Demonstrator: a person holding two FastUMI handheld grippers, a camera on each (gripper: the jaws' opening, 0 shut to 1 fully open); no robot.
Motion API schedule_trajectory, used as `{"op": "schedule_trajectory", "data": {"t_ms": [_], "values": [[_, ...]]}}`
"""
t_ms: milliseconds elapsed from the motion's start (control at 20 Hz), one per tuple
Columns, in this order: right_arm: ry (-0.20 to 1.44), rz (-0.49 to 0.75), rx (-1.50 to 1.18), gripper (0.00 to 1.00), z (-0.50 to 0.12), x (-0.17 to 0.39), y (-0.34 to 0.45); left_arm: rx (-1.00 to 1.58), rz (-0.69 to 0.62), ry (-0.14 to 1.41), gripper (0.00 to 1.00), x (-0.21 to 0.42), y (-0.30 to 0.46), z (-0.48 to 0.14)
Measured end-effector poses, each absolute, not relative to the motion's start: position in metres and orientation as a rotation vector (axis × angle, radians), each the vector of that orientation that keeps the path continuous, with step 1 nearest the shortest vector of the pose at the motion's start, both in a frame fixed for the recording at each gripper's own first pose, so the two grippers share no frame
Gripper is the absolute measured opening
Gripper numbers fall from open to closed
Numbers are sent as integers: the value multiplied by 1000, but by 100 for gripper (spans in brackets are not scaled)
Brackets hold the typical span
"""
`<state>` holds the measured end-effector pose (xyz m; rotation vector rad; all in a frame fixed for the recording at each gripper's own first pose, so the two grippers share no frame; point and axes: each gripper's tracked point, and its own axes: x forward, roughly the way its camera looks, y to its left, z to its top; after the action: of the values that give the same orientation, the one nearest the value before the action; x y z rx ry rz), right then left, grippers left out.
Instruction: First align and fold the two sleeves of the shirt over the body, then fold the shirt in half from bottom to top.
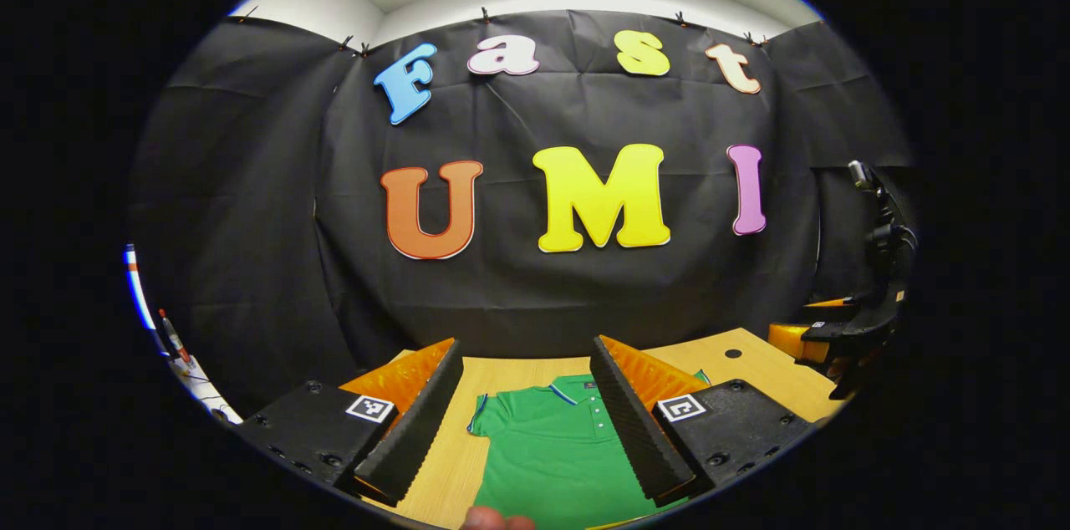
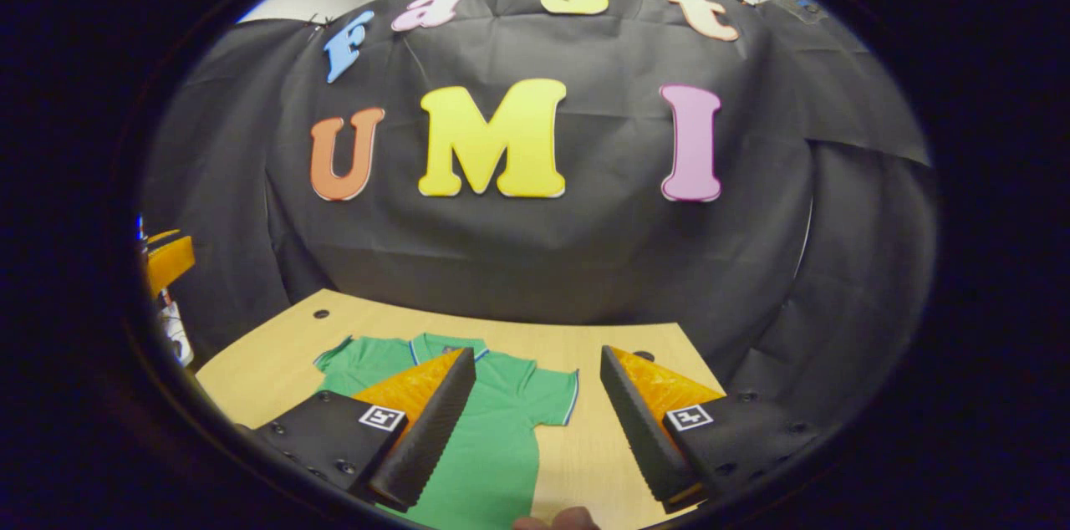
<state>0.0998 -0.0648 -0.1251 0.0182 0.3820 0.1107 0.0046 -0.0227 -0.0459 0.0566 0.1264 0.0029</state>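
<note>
A green polo shirt [image 1: 547, 446] lies flat on the wooden table [image 1: 752, 363], collar toward the black wall, both short sleeves spread out to the sides. My left gripper [image 1: 527, 413] hovers above the shirt's left half, open, with nothing between its fingers. In the right gripper view the same shirt [image 2: 493, 438] lies below, its right sleeve [image 2: 552, 396] showing between the fingers. My right gripper [image 2: 535, 417] hangs open over that sleeve and the bare table beside it. Far right in the left gripper view, the other gripper [image 1: 861, 329] is seen held in the air.
The table [image 2: 276, 363] ends at the black cloth wall behind. Small round holes [image 2: 321, 314] mark the tabletop near its far corners. A fingertip [image 1: 493, 520] shows at the bottom edge. Some clutter [image 1: 180, 354] lies off the table's left side.
</note>
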Motion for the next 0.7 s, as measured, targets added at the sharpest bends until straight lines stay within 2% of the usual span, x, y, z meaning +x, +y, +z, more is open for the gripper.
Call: {"op": "schedule_trajectory", "data": {"t_ms": [400, 700], "values": [[540, 151, 4, 97, -213, 180, -78, 45, 30, 207, 99, 24, -25, -85], [653, 96, 22, 97, -296, 238, -96, 77, 79, 228, 98, 40, -11, -94]]}}
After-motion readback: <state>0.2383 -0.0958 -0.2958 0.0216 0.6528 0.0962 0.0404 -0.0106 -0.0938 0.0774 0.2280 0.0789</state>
